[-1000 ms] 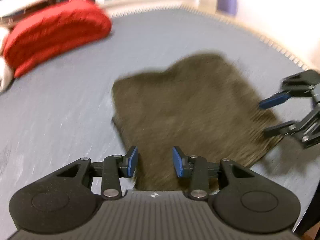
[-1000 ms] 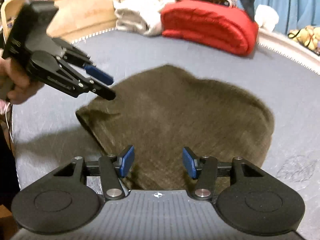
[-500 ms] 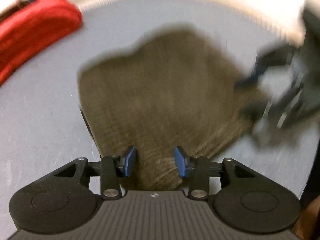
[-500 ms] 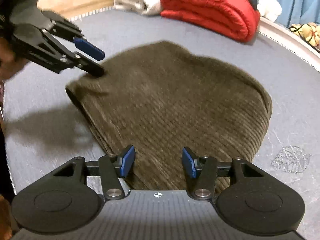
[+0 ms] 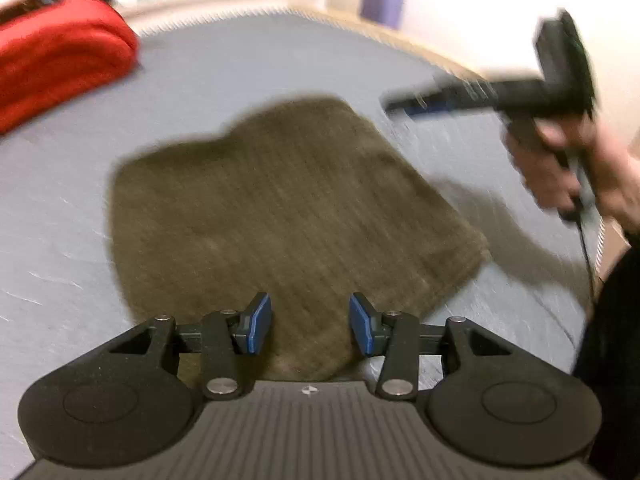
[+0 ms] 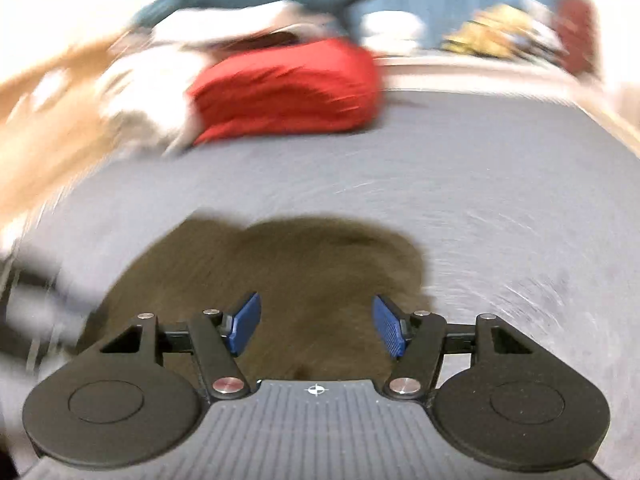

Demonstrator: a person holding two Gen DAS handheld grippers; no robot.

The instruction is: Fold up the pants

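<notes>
The brown corduroy pants lie folded in a compact stack on the grey bed; they also show in the right wrist view. My left gripper is open and empty, just above the pants' near edge. My right gripper is open and empty above the stack. In the left wrist view the right gripper is blurred, raised above the bed past the pants' far right corner, with the hand on its handle.
A red folded blanket and white bedding lie at the far side of the grey bed. The red blanket also shows in the left wrist view. A purple box stands beyond the bed edge.
The right gripper has lifted up and away from the pants' edge, and its view now tilts toward the far bedding. The left gripper pulled back slightly. The pants stay put.
</notes>
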